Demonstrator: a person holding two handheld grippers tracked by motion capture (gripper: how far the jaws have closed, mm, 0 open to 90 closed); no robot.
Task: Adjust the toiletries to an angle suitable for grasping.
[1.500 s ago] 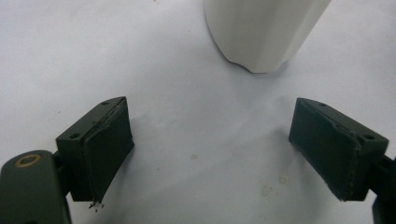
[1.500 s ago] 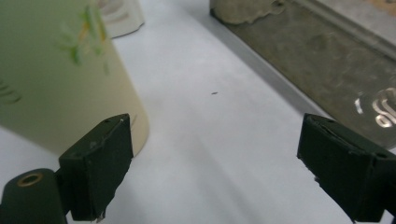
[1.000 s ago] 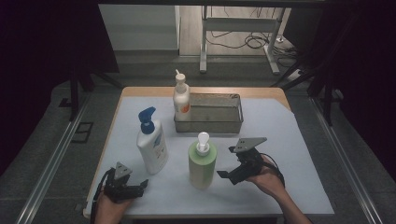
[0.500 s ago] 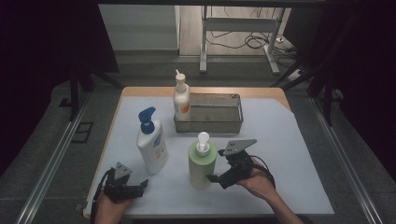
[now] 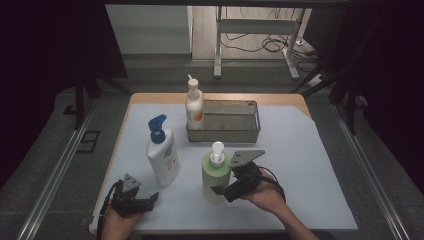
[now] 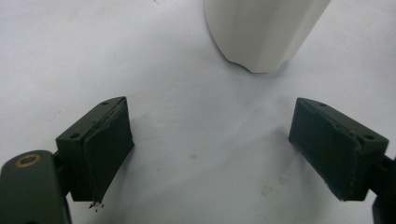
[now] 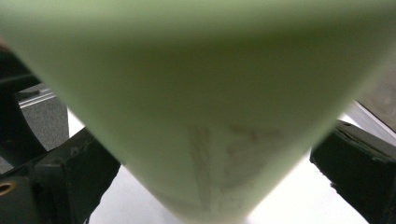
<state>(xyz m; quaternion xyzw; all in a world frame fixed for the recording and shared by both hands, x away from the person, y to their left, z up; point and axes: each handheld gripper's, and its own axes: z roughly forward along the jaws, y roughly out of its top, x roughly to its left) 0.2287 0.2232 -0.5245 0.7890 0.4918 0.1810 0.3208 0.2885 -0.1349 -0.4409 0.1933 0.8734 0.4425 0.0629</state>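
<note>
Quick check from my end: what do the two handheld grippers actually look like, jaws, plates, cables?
Both are black. The left gripper has two blocky black jaws with flat, scuffed pads, a brass-coloured ring at one joint, a small grey three-cornered plate on top and a black cable. The right gripper carries a larger grey plate and a looping black cable.

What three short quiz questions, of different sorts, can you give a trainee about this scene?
1. True or false: the green pump bottle stands upright between the open jaws of the right tool.
2. Which bottle stands inside the metal basket? A) blue-pump bottle B) orange-label bottle C) none
3. Fill in: the left tool is ____.

Key: 1 true; 2 C; 3 open.
</note>
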